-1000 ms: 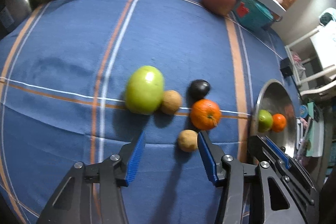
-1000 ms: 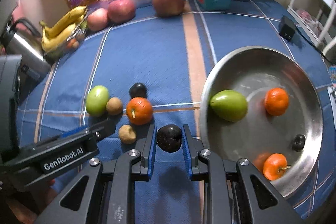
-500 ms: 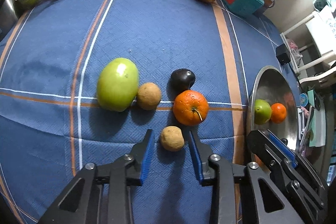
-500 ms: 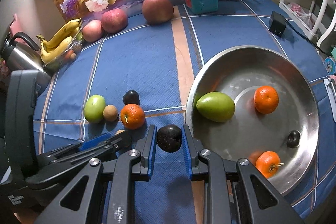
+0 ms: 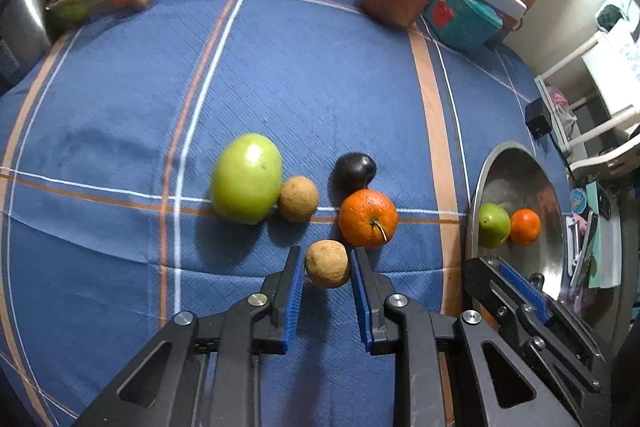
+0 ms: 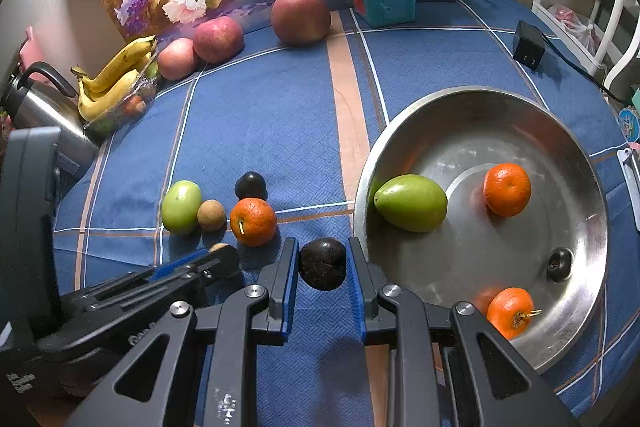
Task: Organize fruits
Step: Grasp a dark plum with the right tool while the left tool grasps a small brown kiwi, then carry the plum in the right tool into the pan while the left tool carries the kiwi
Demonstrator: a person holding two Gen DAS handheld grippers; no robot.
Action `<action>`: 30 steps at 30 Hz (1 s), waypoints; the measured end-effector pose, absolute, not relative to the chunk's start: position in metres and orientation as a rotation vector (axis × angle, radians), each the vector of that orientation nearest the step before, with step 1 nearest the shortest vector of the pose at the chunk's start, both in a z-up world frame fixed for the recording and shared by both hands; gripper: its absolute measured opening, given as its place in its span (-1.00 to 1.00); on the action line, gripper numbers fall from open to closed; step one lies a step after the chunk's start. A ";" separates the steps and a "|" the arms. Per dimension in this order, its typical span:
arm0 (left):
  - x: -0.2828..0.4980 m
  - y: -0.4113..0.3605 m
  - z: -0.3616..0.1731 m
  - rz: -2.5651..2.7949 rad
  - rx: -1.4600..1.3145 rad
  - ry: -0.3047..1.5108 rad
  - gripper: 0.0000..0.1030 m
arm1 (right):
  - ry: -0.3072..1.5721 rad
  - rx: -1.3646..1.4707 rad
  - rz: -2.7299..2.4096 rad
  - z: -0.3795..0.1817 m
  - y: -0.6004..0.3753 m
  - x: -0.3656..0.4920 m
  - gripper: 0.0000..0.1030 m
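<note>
Closing left gripper (image 5: 326,273) now pinches brown fruit (image 5: 327,264); right gripper (image 6: 323,269) grips dark plum (image 6: 322,263).

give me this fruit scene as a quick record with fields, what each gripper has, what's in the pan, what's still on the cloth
left gripper: closed around a small tan round fruit
right gripper: shut on a dark purple round fruit
round steel pan: green oval fruit, two oranges, small dark fruit
loose on blue striped cloth: green round fruit, brown round fruit, dark plum, stemmed orange
back edge: bananas, three red apples
</note>
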State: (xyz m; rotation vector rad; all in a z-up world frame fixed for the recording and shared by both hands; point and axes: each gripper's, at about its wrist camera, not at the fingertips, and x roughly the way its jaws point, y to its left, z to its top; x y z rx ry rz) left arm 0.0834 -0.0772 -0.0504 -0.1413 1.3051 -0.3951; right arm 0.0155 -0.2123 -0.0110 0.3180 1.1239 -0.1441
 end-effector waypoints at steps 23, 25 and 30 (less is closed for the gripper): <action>0.068 -0.096 0.010 -0.469 -0.122 1.127 -0.51 | 1.061 0.388 -0.367 0.005 -0.276 -0.009 -0.53; 0.063 -0.110 0.014 -0.510 -0.099 1.121 -0.51 | 1.051 0.405 -0.411 0.007 -0.288 -0.014 -0.53; 0.047 -0.149 0.019 -0.612 -0.018 1.108 -0.51 | 1.029 0.447 -0.495 0.009 -0.315 -0.027 -0.53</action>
